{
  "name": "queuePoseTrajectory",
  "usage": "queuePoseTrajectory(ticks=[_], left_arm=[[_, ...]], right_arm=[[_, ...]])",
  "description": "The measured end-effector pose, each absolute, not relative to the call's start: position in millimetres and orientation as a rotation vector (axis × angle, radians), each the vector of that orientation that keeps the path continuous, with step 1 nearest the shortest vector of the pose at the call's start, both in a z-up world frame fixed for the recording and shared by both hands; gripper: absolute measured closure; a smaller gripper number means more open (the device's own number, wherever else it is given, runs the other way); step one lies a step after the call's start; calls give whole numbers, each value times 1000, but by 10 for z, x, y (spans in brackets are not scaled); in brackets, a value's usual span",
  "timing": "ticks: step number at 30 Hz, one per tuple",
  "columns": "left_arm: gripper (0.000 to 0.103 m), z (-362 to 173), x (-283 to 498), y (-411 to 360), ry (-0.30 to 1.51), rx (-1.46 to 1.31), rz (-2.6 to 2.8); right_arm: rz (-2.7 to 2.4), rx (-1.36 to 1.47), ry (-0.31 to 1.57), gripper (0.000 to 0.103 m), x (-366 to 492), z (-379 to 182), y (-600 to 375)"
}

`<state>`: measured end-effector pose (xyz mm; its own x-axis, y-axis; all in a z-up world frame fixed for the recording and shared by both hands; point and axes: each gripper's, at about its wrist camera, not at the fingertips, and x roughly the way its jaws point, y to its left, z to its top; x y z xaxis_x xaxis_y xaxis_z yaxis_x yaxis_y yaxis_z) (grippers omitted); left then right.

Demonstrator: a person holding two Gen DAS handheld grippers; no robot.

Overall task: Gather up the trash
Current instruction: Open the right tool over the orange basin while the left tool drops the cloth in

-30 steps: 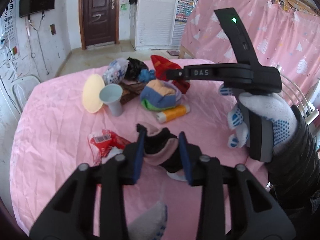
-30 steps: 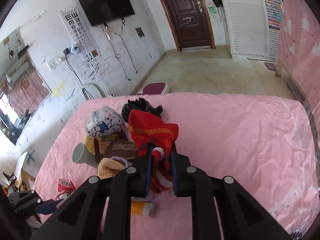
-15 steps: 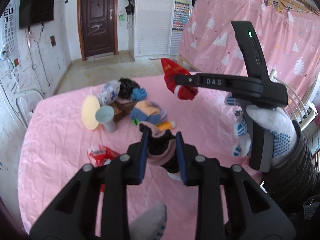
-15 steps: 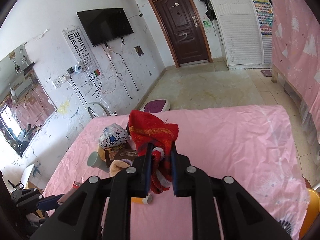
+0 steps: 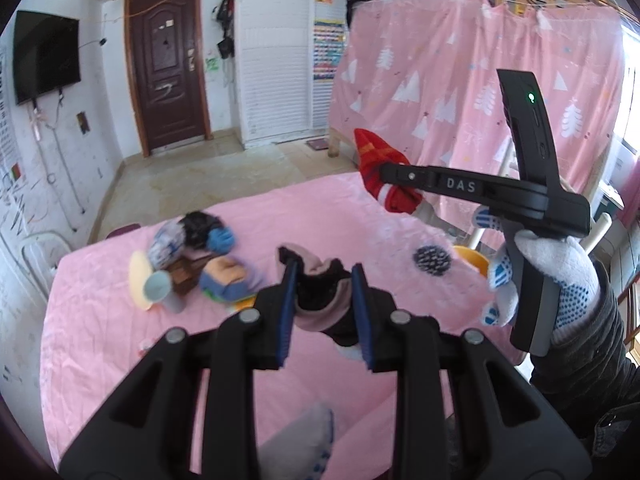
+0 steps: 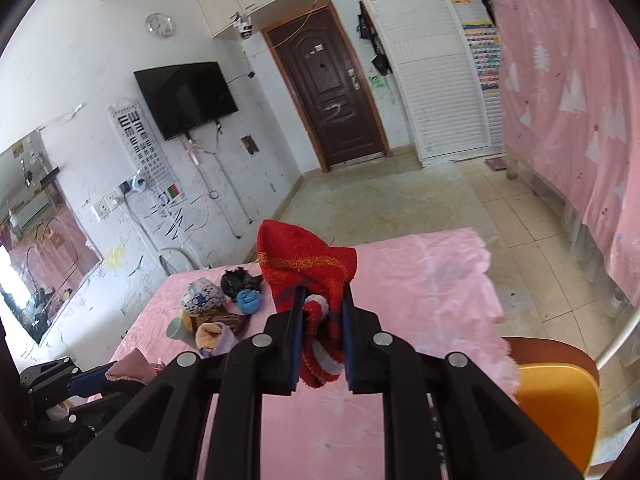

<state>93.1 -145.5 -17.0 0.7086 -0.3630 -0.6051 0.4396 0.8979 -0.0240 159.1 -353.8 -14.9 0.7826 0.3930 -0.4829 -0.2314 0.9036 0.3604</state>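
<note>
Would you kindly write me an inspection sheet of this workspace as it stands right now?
Surface: table under a creased pink cloth.
Job's things: red sock and a black-and-pink sock, both lifted off the table.
Clutter: pile at the far left: grey cup, yellow disc, brown box, rolled socks, black wad.
Grippers: left gripper shut on the black-and-pink sock; right gripper shut on the red sock, in a gloved hand.
Cables: loose wires on the wall under the TV; none on the table.
Surroundings: brown door, white shutters, pink curtain, orange chair by the table.
</note>
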Motion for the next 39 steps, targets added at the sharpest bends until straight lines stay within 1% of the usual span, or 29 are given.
queuePoseTrajectory(ticks=[11,17,28,31,32,33,35,39], left_arm=[[78,-35,949,-2246,624,168,-570],[78,-36,1023,-2696,644,179,-646],[77,-248,1261,-3719,712,228,-721],[75,-354,1321,-3865,735,239,-719],[71,-379,1339,-3886,739,239,-714],[60,-404,1360,-3909,746,237,-715],[54,-424,1397,-3892,752,229,-707],[53,-426,1424,-3740,766,198,-692]], right_arm=[[176,318,529,97,1153,-155,-4442],[104,351,506,97,942,-229,-4917],[23,441,485,97,710,-429,-5542],[22,453,495,97,718,-472,-5583],[22,454,498,97,724,-479,-5573],[22,455,501,97,741,-485,-5573],[25,458,507,97,741,-510,-5563],[31,453,523,97,794,-516,-5502]])
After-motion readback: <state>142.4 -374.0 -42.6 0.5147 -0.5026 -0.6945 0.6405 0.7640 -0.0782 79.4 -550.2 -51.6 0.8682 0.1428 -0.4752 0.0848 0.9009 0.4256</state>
